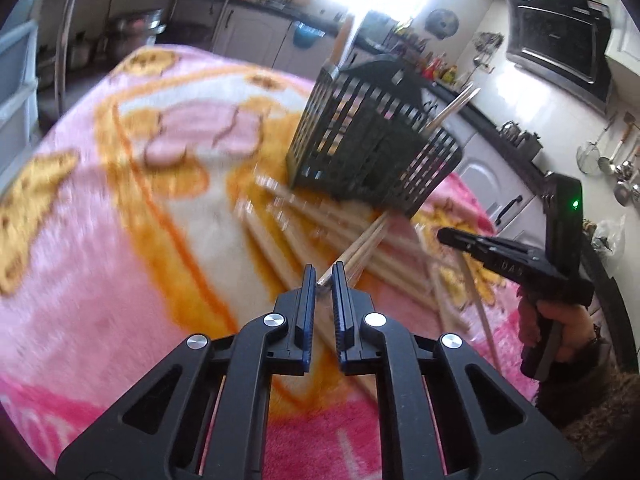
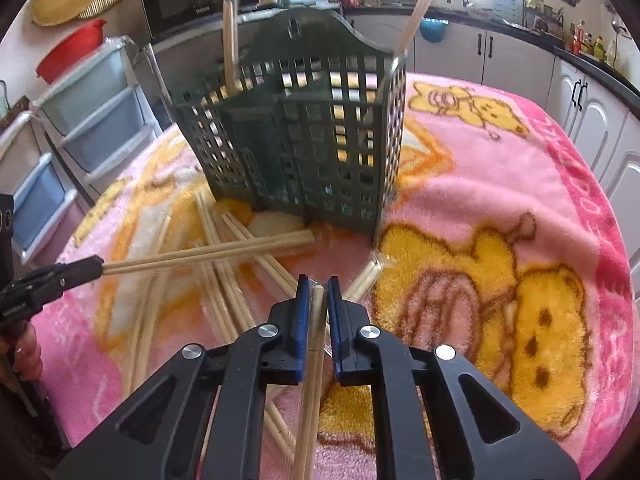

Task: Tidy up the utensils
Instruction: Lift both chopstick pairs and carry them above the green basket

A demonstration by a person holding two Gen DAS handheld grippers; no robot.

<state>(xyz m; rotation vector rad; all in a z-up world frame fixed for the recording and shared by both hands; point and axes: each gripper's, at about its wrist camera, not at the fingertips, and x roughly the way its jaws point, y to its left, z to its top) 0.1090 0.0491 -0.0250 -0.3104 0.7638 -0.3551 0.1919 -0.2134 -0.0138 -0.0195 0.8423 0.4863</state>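
Right up close, my right gripper [image 2: 319,280] has its jaws pinching a wrapped pair of chopsticks [image 2: 316,344] that runs back between the blue pads toward me. My left gripper [image 1: 322,270] has its jaws pressed on another pair of chopsticks [image 1: 362,244], holding it by the near end so it points away toward the basket. From the right-hand camera that same pair sticks out level from the left gripper [image 2: 96,266] at the left edge, raised over the pile. From the left-hand camera my right gripper [image 1: 444,236] shows at the right, with my hand [image 1: 568,328] on its grip.

More loose chopsticks [image 2: 224,292] lie crossed in a heap on the pink blanket [image 2: 500,168] with yellow bears that covers the worktop, just in front of the basket and a little to its left.

Farther off stands the dark green slotted basket [image 2: 296,136], upright on the blanket. 1 wrapped pair [image 2: 229,40] stands in its left part and 1 more [image 2: 416,16] leans out at its far right corner.

Around the worktop are white cabinets [image 2: 592,120], plastic drawers [image 2: 72,128] and a red bowl [image 2: 72,50].
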